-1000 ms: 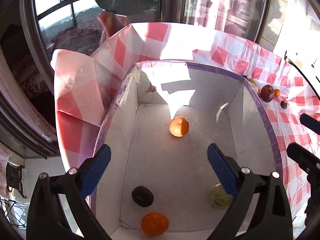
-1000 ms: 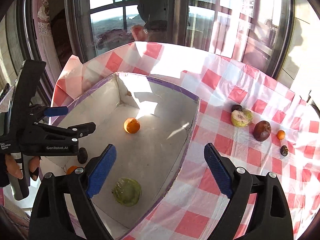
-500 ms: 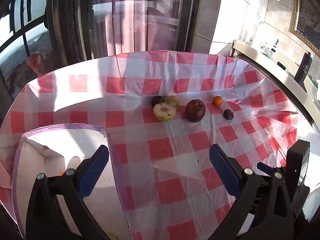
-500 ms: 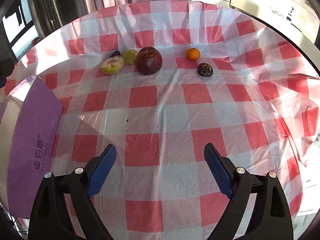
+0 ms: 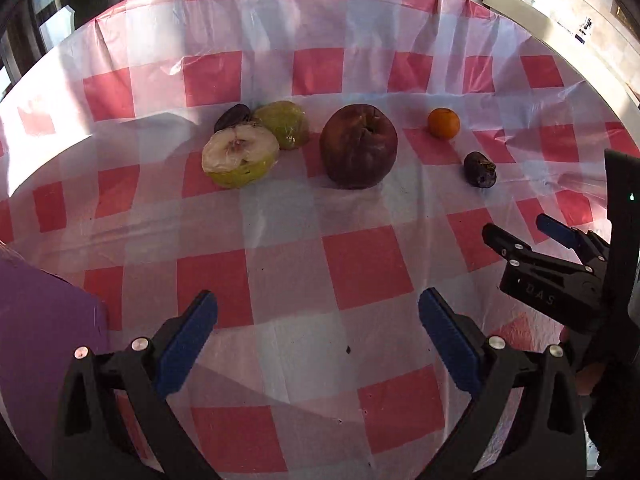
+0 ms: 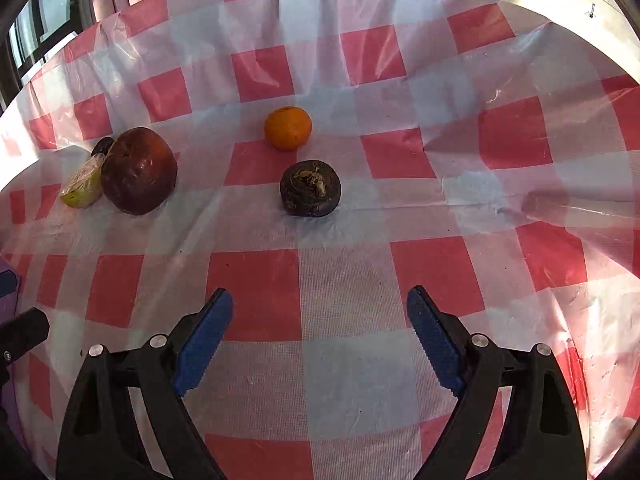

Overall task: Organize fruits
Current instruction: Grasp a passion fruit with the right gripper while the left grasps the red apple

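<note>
Fruits lie in a row on the red-and-white checked tablecloth (image 5: pixel 360 268). In the left wrist view: a halved green pear (image 5: pixel 239 156), a green fruit (image 5: pixel 285 124), a dark plum (image 5: pixel 232 117) behind them, a big dark red apple (image 5: pixel 359 146), a small orange (image 5: pixel 443 122) and a small dark fruit (image 5: pixel 480 169). My left gripper (image 5: pixel 316 340) is open and empty, short of the row. My right gripper (image 6: pixel 318 334) is open and empty, with the dark fruit (image 6: pixel 310 188) and the orange (image 6: pixel 287 127) ahead. The right gripper also shows in the left wrist view (image 5: pixel 532 236).
The purple-edged box's corner (image 5: pixel 44 328) sits at the lower left of the left wrist view. The table's far edge curves round behind the fruits, with dark window frames beyond. The red apple (image 6: pixel 138 170) hides most of the pear in the right wrist view.
Both grippers have swung away from the box and moved closer to the row of fruits. The box with its fruits has left the right view; both stay open.
</note>
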Motion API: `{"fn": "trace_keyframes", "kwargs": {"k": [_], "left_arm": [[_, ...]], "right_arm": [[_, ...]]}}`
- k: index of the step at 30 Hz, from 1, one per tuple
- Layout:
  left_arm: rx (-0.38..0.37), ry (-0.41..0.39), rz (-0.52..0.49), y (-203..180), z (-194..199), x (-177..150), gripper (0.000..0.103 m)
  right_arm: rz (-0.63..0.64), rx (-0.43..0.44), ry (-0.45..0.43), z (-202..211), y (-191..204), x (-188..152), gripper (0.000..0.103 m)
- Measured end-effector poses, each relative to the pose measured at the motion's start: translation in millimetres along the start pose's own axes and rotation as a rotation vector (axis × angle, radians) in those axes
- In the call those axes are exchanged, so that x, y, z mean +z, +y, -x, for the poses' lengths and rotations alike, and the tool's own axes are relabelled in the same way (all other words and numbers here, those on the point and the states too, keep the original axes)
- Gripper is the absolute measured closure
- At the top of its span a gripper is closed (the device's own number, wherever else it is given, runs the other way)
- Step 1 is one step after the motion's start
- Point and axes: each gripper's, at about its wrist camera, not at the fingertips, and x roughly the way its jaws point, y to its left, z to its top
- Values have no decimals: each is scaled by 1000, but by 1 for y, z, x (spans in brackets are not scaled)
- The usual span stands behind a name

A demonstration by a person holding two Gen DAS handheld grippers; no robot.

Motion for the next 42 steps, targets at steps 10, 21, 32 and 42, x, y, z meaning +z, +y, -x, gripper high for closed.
{"fn": "trace_keyframes", "kwargs": {"k": [10,21,32,42], "left_arm": [[27,-40,-35,-32,-55,46,2],[54,-111,-73,-47,-91,84,26],[93,-174,-99,-48,-92,83,40],[55,-145,-89,-43,-75,63,41]], "right_arm": [[51,64,-50,-41,-6,46,41],[9,77,-64,-40,-15,45,61],[21,61,-60,-47,-11,48,61],[31,55,-60,-41,-9,46,61]]}}
